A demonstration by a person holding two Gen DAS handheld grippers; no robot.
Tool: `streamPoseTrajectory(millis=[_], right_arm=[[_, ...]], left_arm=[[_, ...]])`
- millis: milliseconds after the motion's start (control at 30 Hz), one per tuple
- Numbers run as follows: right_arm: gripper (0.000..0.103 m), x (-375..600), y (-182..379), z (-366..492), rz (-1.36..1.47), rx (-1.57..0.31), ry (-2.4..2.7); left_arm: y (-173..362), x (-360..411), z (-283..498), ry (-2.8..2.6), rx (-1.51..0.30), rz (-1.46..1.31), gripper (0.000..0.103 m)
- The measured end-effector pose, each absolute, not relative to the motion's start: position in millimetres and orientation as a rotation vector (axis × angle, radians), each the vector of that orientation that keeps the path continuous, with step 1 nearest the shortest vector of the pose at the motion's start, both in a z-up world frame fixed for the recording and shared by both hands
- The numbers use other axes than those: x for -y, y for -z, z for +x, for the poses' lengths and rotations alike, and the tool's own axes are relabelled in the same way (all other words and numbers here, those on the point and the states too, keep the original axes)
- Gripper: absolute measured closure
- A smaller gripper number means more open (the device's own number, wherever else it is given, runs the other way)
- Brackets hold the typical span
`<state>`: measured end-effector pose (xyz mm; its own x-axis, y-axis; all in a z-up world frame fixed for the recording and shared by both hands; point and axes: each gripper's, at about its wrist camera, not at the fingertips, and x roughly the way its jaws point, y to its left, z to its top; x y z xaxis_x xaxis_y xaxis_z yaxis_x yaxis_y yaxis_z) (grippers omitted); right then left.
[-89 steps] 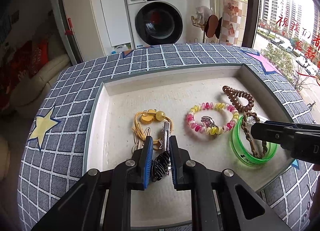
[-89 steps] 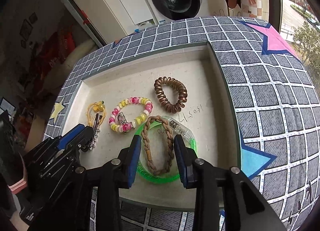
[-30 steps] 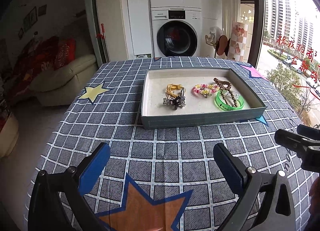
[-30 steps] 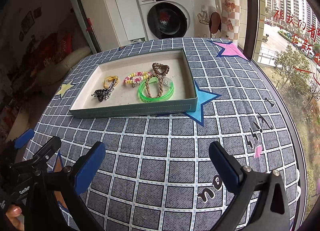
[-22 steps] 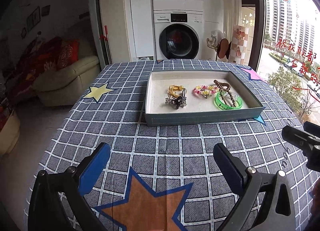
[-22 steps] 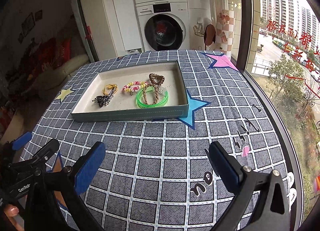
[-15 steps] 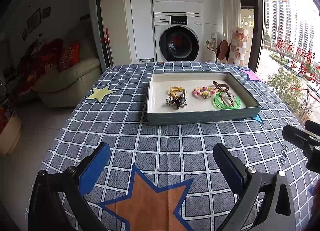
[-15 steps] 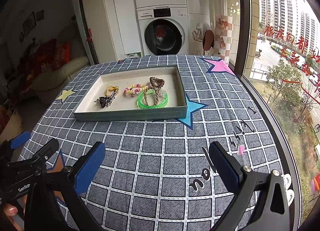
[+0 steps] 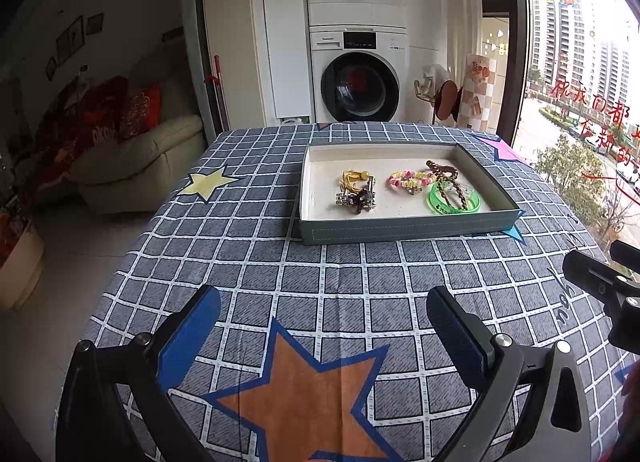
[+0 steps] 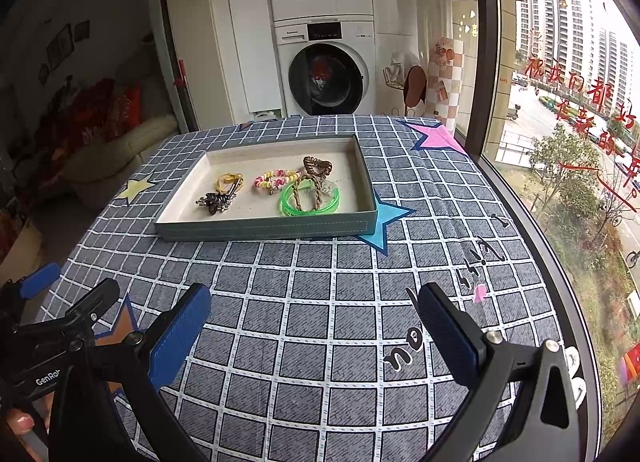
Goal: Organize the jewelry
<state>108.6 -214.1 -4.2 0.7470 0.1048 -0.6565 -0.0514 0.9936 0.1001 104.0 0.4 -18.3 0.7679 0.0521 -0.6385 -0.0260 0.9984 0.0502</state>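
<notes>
On the checked cloth surface [image 9: 320, 286], the shallow grey tray [image 9: 404, 230] is seen far off, with the bracelets and hair ties [image 9: 412, 180] laid inside. Both the left gripper [image 9: 320, 326] and right gripper [image 10: 316, 322] are held wide open, empty. They should be kept low and steady.

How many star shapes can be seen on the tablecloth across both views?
4: yellow star left of the tray, pink star at the far right, blue star under the tray's near-right corner, orange star nearest. Others may be hidden.

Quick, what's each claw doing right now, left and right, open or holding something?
Left claw: open wide, holding nothing, above the tablecloth.
Right claw: open wide, holding nothing.
</notes>
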Motion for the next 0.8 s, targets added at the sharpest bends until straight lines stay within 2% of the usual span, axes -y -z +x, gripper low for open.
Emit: streamPoseTrajectory(millis=[800], right_arm=[[0.000,213.0,1.3,107.1,0.071,-0.715,-0.087]], left_arm=[[16.4,1.8,102.4,-0.047,-0.690,0.051,0.000]])
